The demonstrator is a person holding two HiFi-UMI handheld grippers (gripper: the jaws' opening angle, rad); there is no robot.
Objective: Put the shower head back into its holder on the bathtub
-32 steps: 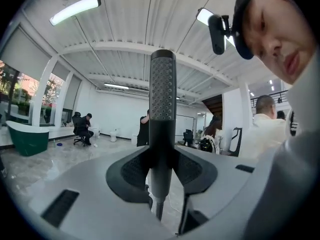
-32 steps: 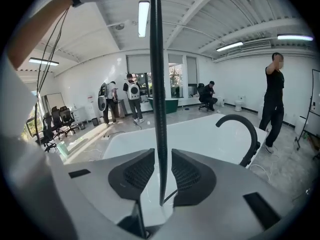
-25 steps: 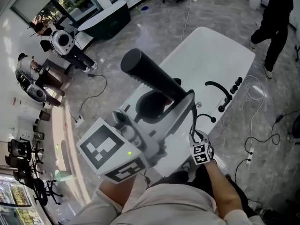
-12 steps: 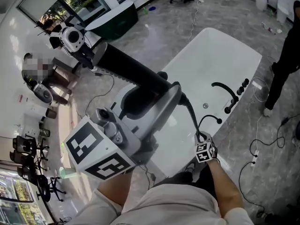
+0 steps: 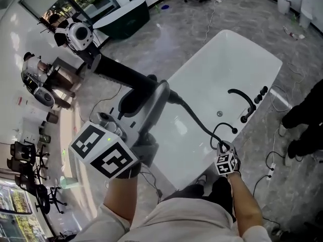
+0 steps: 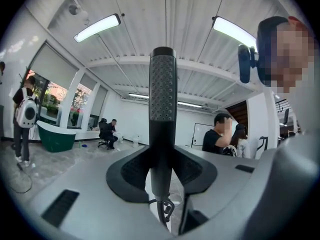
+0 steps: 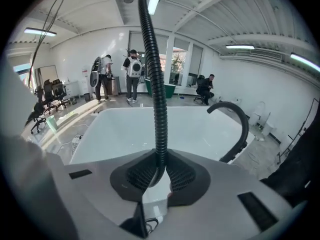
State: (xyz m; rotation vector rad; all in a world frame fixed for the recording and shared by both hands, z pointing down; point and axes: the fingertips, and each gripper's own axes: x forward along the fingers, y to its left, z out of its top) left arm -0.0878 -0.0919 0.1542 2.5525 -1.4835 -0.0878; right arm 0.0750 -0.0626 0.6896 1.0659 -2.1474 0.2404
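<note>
The black shower head [image 5: 121, 73] sticks out up and to the left from my left gripper [image 5: 147, 99], which is shut on its handle. In the left gripper view the shower head [image 6: 163, 104] stands upright between the pads of the left gripper [image 6: 163, 170]. Its ribbed black hose [image 5: 194, 121] runs down to my right gripper [image 5: 222, 146], which is shut on it beside the rim of the white bathtub [image 5: 229, 54]. In the right gripper view the hose [image 7: 154, 79] rises out of the right gripper [image 7: 159, 173]. The black faucet spout [image 5: 241, 99] stands on the tub's right rim.
Black knobs [image 5: 261, 92] and a small black fitting [image 5: 230, 128] sit on the tub rim near the spout [image 7: 236, 120]. Cables [image 5: 275, 153] lie on the grey floor. A person's legs [image 5: 303, 117] stand at the right edge. A dark green tub [image 5: 123, 20] stands far back.
My left gripper has swung the shower head to the left, away from the tub. The right gripper has slid a little right and down along the hose. The person at the right has moved toward the frame's edge.
</note>
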